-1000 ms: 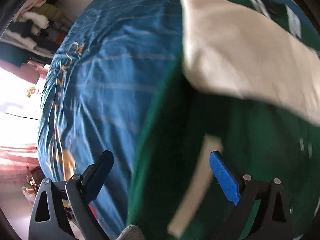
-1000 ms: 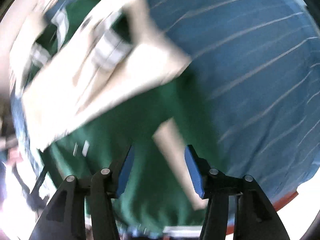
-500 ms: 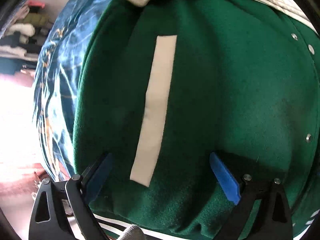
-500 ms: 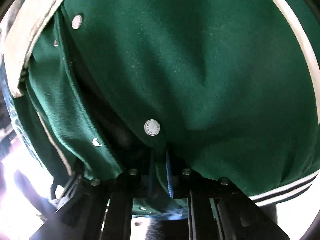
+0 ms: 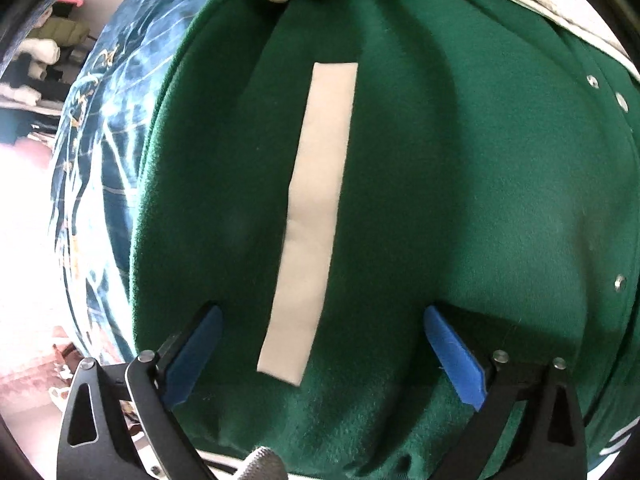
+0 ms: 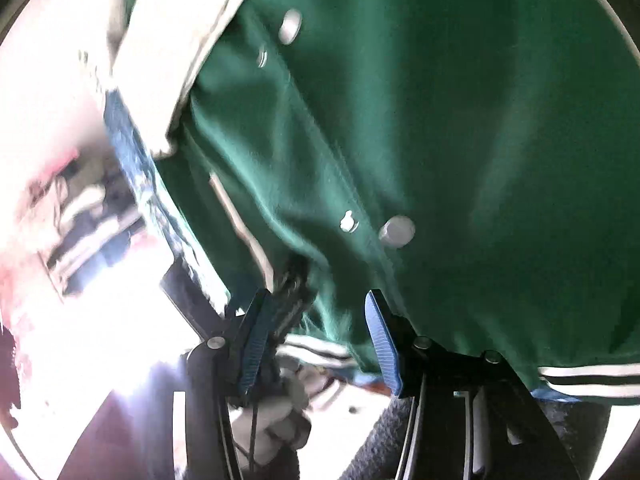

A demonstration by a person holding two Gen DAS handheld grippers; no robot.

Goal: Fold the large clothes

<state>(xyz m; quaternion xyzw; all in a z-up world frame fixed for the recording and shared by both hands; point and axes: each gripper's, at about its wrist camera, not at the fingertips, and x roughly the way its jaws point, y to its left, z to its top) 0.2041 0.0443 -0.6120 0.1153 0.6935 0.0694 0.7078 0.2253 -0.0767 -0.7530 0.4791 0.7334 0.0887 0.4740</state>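
The green jacket (image 5: pixel 460 200) lies on the blue bedspread (image 5: pixel 104 168). Left gripper (image 5: pixel 320 336) spread wide, straddling its cream pocket strip (image 5: pixel 316 216) (holding nothing); right gripper (image 6: pixel 316 336) parted, empty, at the jacket's hem.

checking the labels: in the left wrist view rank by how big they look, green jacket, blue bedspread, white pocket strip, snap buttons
1. green jacket, which fills most of the view
2. blue bedspread, a band at the left
3. white pocket strip
4. snap buttons, tiny; they look alike, so no order among them
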